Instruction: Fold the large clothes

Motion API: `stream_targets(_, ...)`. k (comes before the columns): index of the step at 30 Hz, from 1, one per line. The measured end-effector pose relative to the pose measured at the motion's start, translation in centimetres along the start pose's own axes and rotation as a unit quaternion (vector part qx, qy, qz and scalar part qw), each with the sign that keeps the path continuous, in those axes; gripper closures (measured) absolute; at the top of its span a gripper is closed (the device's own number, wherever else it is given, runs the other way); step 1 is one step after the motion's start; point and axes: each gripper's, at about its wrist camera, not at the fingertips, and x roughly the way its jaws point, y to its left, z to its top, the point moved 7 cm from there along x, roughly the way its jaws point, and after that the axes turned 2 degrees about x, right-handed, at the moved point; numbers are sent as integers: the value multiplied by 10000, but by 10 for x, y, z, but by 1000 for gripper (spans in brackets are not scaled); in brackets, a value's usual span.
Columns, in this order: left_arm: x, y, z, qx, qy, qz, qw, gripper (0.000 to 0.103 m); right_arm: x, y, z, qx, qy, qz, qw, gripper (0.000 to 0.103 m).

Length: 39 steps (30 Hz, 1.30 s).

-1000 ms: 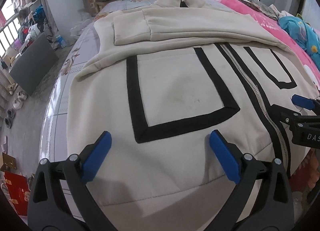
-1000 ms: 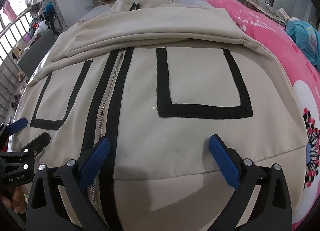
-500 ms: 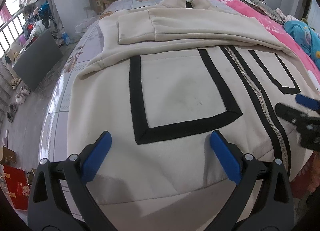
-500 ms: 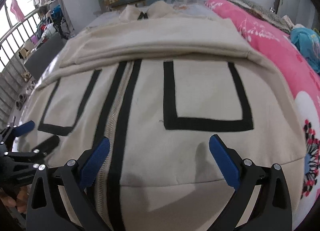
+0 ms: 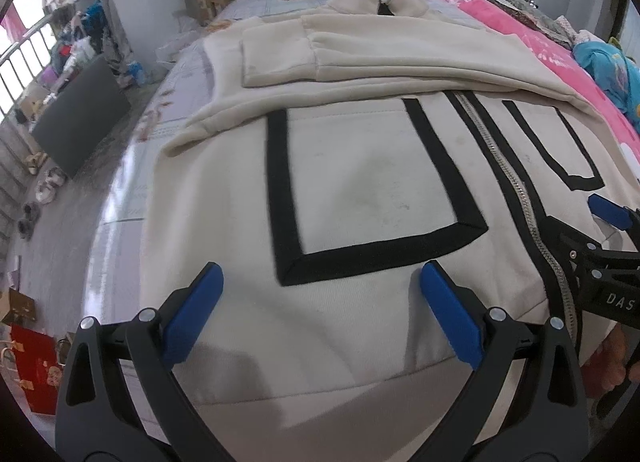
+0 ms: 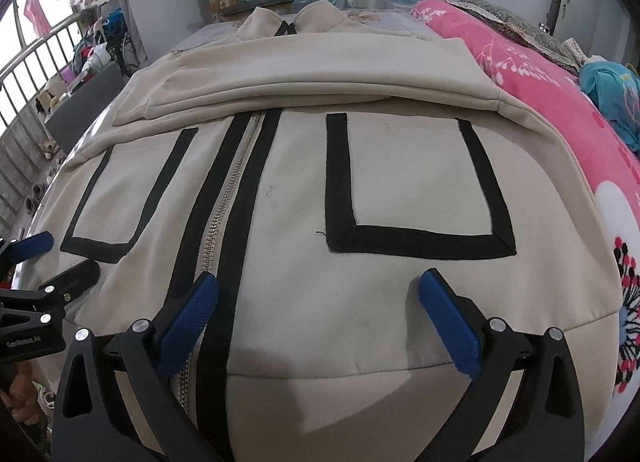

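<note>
Cream zip jacket (image 5: 372, 182) with black-trimmed pockets, spread front-up on the bed (image 5: 132, 166), both sleeves folded across its chest. Left gripper (image 5: 320, 302) and right gripper (image 6: 320, 302), each with jaws spread wide and holding nothing, hover side by side above the jacket's hem; pink quilt (image 6: 560, 102) lies alongside

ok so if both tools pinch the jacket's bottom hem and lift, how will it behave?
The cream jacket looks like thick fleece, so it will probably drape and sag between grips. The sleeves folded loosely across the chest may slide off. The metal zipper likely stiffens the centre slightly.
</note>
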Motion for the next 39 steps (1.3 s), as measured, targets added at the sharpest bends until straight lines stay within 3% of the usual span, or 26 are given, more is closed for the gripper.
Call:
stream_targets(6,-40,18,-14,89,-384,134,9991,7,-3,3,-2,-34,27,10,10000,5)
stream_targets(14,-81,48,-75,-170,-348,-278,9989,8,-2,3,-2,-79,50,30,10000,5)
stream_targets(18,-77,54,-101,-462,-133,-602,9970,24,-2,3,-2,-75,86,25,9999,5)
stream_targets(21,-70,61,-114,-673,-19,-798,9945,31,-2,3,-1,-80,75,29,9999,5)
stream_targets(27,-57,65,-124,-845,15,-1140,9899,32,-2,4,-2,-70,57,23,10000,5)
stream_targets(30,-52,64,-129,-1029,170,-1514,9830,41,-2,4,-2,-59,82,11,9999,5)
stream_targets(36,-51,60,-132,-1217,77,-1906,9741,41,-2,5,-2,-28,43,-34,10000,5)
stream_targets(39,-42,53,-130,-1371,171,-2185,9660,57,-2,5,-2,-32,69,-42,10000,5)
